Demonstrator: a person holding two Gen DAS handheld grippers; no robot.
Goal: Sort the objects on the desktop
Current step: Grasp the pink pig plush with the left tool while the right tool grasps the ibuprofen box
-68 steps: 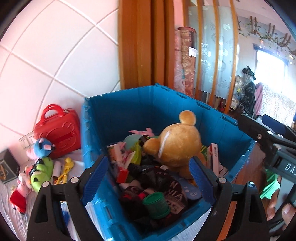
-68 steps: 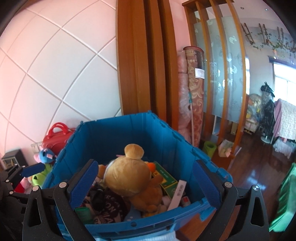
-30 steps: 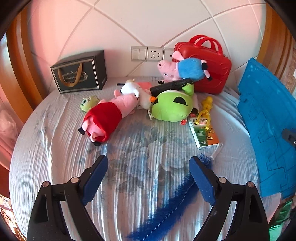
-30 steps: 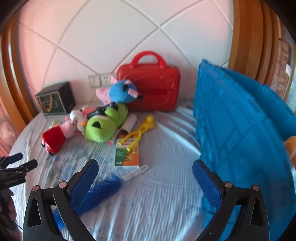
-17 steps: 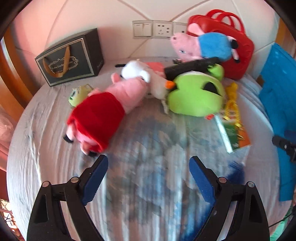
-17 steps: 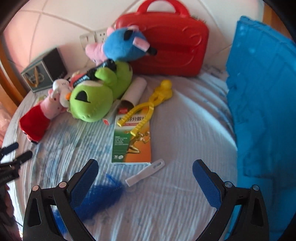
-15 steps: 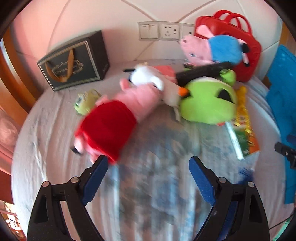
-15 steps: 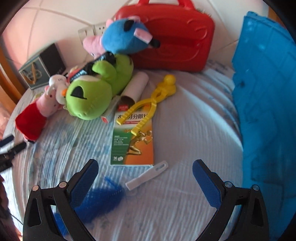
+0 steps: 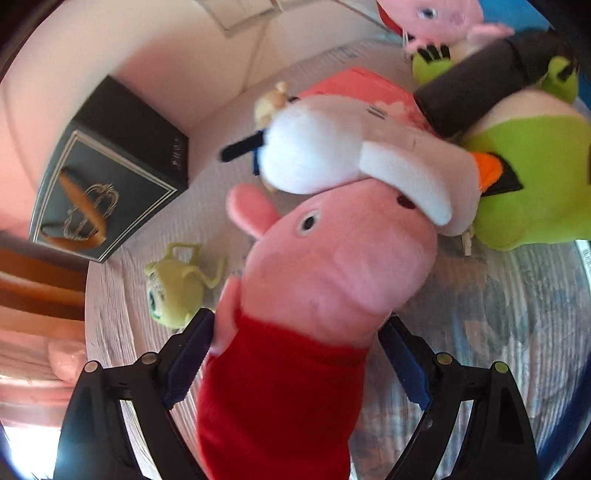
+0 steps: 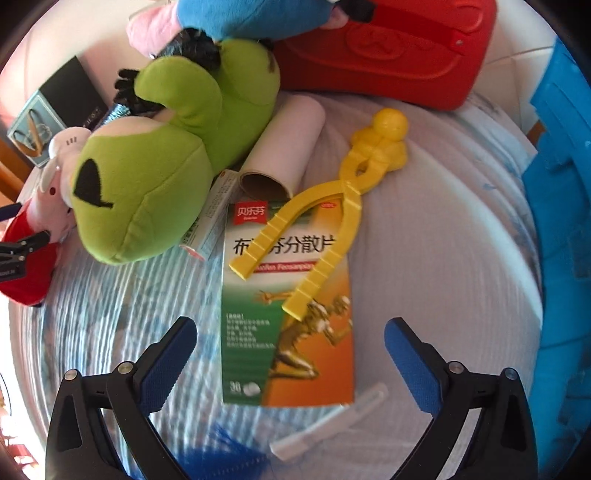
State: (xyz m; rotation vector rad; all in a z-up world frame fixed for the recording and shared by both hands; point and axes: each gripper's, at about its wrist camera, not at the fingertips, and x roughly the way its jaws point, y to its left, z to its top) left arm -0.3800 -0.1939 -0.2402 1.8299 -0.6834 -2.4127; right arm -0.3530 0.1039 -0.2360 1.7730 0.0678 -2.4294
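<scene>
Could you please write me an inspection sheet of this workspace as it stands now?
Surface: table under a pale ribbed cloth.
Job's things: pink pig plush in red dress lies between the open fingers of the left gripper; green plush, white plush, small green one-eyed toy; medicine box ahead of the right gripper, yellow plastic tongs lying across it.
Clutter: cardboard tube, white plastic stick, blue feathery item, red case, dark gift box.
Grippers: both open, holding nothing.
Cables: nothing seen.
Surroundings: blue crate, pale wall with a socket plate.
</scene>
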